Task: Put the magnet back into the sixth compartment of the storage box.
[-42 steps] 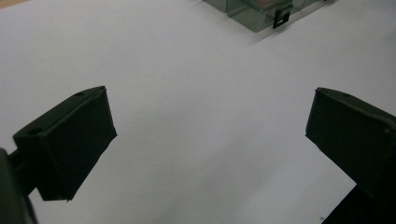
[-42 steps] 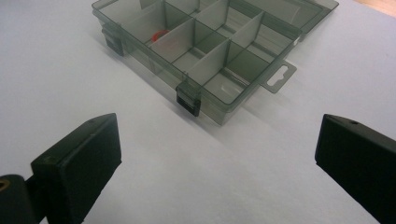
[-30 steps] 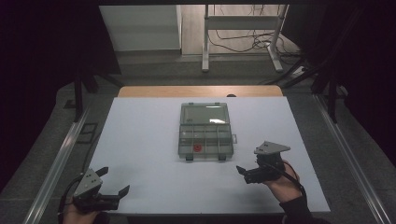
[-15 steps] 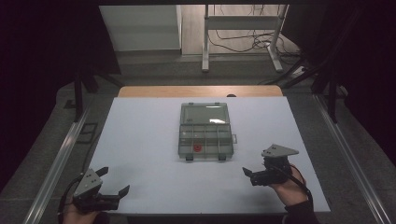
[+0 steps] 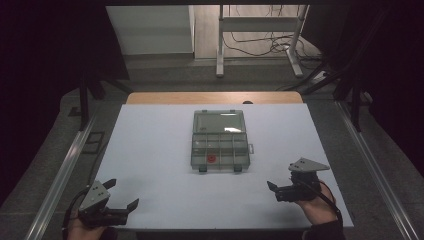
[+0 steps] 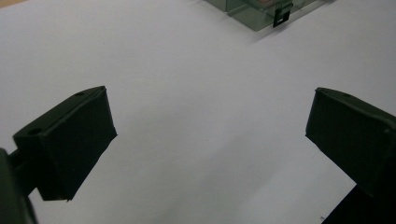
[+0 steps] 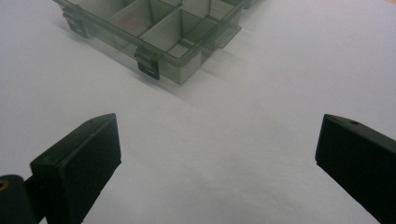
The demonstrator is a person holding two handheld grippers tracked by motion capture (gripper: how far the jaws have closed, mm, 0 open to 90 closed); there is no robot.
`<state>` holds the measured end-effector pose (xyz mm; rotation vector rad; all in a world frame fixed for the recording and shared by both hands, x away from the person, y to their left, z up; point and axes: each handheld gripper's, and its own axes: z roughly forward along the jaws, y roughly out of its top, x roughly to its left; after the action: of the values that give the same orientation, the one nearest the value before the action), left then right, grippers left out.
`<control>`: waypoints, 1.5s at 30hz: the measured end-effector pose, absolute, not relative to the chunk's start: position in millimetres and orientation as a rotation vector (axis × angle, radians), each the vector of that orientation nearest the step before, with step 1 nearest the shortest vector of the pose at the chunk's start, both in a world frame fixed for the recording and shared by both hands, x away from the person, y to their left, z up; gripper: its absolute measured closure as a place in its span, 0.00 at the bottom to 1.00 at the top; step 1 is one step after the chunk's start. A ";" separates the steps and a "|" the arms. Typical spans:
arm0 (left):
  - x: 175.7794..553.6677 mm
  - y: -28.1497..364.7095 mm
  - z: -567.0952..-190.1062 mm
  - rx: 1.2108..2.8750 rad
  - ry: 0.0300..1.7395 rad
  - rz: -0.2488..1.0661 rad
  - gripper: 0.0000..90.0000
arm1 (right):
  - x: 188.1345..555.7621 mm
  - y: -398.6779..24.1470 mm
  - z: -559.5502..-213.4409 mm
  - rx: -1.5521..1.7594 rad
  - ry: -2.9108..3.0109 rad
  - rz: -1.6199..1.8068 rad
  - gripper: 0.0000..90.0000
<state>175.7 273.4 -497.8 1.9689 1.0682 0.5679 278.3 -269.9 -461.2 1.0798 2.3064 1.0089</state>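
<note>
Both grippers hold nothing, jaws spread wide: left gripper (image 5: 121,200) at seven o'clock, right gripper (image 5: 274,189) at five; the open compartment box (image 5: 220,145) sits mid-table, a red piece (image 5: 211,158) inside; judging so, the work looks hardly begun.

A white table top (image 5: 150,150) fills the middle of the high view, with a strip of bare wood (image 5: 215,97) along its far edge. Metal rails (image 5: 60,175) run down both sides of the table, the right one (image 5: 380,175) slanting toward the lower right of the frame. Beyond the table the floor (image 5: 165,75) is grey. At the upper centre stands a pale metal frame (image 5: 260,22) on two legs, with dark cables (image 5: 250,47) looped on the floor beneath it. A light panel (image 5: 150,27) sits at upper left centre. Both upper corners are dark.
</note>
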 end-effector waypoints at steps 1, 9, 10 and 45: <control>175.7 273.4 -497.7 1.969 1.068 0.568 0.02 | 277.8 -271.1 -461.4 1.083 2.303 1.008 0.00; 175.7 273.3 -497.7 1.972 1.067 0.569 0.02 | 273.2 -280.8 -463.8 1.106 2.282 0.987 0.00; 175.7 273.3 -497.7 1.972 1.067 0.569 0.02 | 272.6 -282.0 -464.0 1.109 2.278 0.986 0.00; 175.4 273.0 -498.0 1.969 1.062 0.565 0.02 | 247.4 -322.7 -481.3 1.222 2.180 0.856 0.00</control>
<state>175.4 273.0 -498.0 1.9694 1.0625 0.5655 247.4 -322.7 -481.3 1.2221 2.1796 0.8559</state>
